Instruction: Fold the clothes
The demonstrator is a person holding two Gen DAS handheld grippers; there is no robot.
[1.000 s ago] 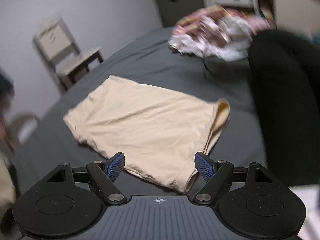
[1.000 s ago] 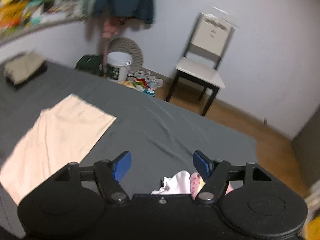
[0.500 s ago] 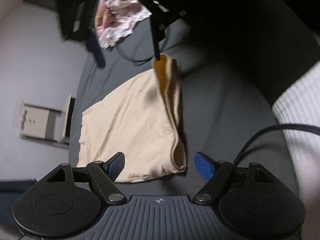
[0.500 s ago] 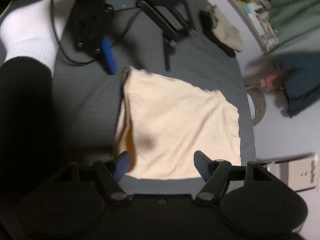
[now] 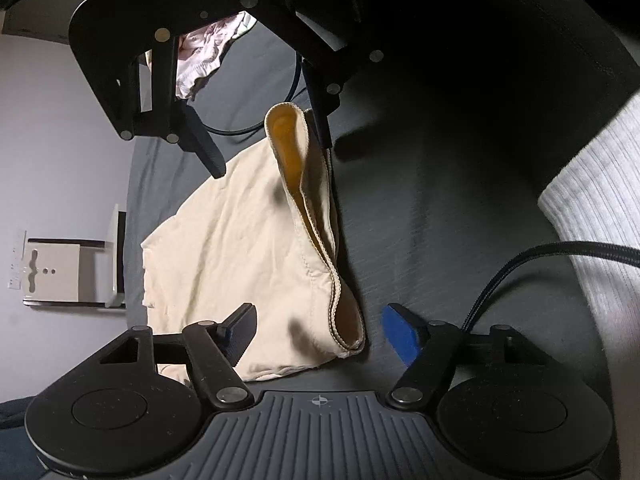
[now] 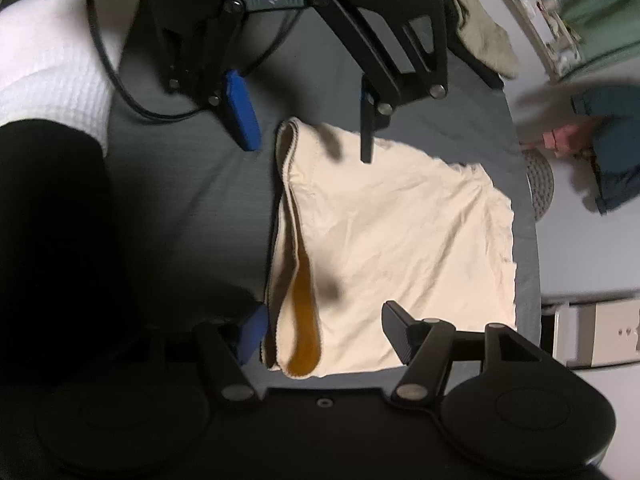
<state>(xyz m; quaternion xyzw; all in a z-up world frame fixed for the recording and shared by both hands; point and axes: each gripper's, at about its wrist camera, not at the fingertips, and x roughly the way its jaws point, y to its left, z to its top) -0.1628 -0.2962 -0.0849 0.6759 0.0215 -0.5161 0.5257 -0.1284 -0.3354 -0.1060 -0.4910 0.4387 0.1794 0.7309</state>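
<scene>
Cream shorts (image 6: 400, 240) lie flat on the dark grey bed sheet (image 6: 192, 184), their waistband (image 5: 316, 216) standing slightly open and showing a yellow lining. My left gripper (image 5: 320, 332) is open, with one end of the waistband between its fingers. From the right wrist view it (image 6: 304, 128) appears at the top. My right gripper (image 6: 326, 334) is open over the other end of the waistband. In the left wrist view it (image 5: 264, 140) faces me across the band. Neither has closed on the cloth.
A person's leg in black trousers (image 6: 52, 220) and a white sock (image 5: 600, 216) lie on the bed beside the waistband. A black cable (image 5: 520, 256) crosses the sheet. A floral clothes pile (image 5: 200, 60), a folded olive garment (image 6: 480, 40) and a chair (image 5: 60, 272) are farther off.
Both grippers swung from looking across the room down to the waistband, one at each end, and have come closer to it in the last half second. Both stayed open.
</scene>
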